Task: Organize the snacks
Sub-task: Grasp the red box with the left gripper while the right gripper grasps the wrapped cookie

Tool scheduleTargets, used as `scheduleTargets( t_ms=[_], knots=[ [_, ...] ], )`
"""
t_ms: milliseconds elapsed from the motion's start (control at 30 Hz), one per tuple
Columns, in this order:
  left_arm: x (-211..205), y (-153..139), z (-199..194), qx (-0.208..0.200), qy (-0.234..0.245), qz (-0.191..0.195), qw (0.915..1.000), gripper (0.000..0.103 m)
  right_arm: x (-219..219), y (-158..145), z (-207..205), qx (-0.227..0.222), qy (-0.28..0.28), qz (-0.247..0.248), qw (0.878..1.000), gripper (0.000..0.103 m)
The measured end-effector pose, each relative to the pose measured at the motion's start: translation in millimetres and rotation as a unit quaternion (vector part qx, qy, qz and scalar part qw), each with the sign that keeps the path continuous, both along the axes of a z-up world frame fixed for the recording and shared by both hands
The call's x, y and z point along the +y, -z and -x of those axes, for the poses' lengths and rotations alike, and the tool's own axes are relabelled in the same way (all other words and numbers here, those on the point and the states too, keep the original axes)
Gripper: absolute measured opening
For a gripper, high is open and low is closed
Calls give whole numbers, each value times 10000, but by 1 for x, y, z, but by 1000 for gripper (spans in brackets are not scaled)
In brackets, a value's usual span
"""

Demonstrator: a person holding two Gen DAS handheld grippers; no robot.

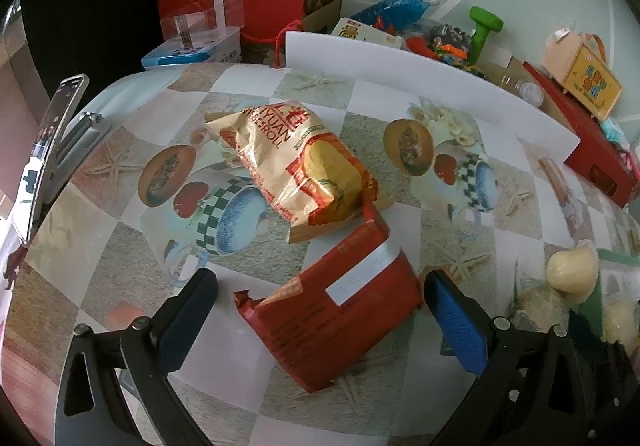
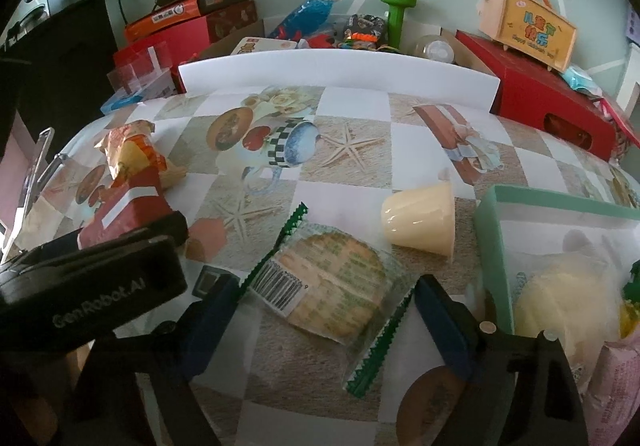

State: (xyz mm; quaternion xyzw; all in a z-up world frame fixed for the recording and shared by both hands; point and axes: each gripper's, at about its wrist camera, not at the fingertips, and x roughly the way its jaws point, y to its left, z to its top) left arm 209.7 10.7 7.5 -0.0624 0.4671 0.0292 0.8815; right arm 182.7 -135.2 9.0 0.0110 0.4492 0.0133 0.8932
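- Left wrist view: the left gripper (image 1: 320,310) stands wide over the desk (image 1: 120,246), which wears a cloth printed with checks, cups and starfish.
- A red pack (image 1: 340,310) lies flat between its fingers; the right pad sits just beside the pack's right edge and the left pad is well apart from it, so nothing is gripped.
- Just beyond the red pack lies a tan snack bag (image 1: 296,166), its near end touching or overlapping the pack's far corner.
- A pale jelly cup (image 1: 572,270) stands near the right edge of this view.
- A white board (image 1: 420,86) stands upright along the desk's far side, with boxes, a blue bottle (image 1: 396,8) and a green dumbbell (image 1: 484,26) behind it.
- A phone (image 1: 52,150) leans on a stand at the left.

- Right wrist view: the right gripper (image 2: 320,310) is open, its fingers either side of a clear-wrapped round cake (image 2: 332,286) with green zigzag ends; whether the pads touch the wrapper I cannot tell.
- The cake lies flat on the desk, barcode end toward the left finger.
- The jelly cup (image 2: 420,222) lies just beyond the cake, tipped on its side.
- A green box (image 2: 496,242) stands at the right, with pale wrapped snacks inside.
- The left gripper's black body fills the left, with the red pack (image 2: 128,210) and tan bag (image 2: 132,154) past it.
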Motion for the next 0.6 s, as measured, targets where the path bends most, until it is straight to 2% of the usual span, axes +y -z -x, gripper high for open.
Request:
scheduleTargets(
  t_ms=[33, 100, 200, 233, 300, 600],
  knots=[
    [-1, -1, 0, -19, 23, 9, 10000, 96, 0, 0, 0, -6, 13, 15, 10000, 89],
    [-4, -2, 1, -50, 65, -77, 9999, 82, 0, -1, 0, -19, 19, 13, 10000, 84],
    [-6, -4, 1, -78, 159, -62, 9998, 75, -1, -2, 0, -37, 44, 8, 10000, 81],
    [-6, -4, 1, -87, 183, -39, 9998, 75, -2, -2, 0, -44, 46, 1, 10000, 80],
    [-6, -5, 1, -89, 189, -36, 9998, 74, -3, -3, 1, -72, 57, 31, 10000, 70],
    [-4, -7, 2, -90, 165, 39, 9998, 73, -10, -7, 3, -139, 63, -159, 9998, 60]
  ],
)
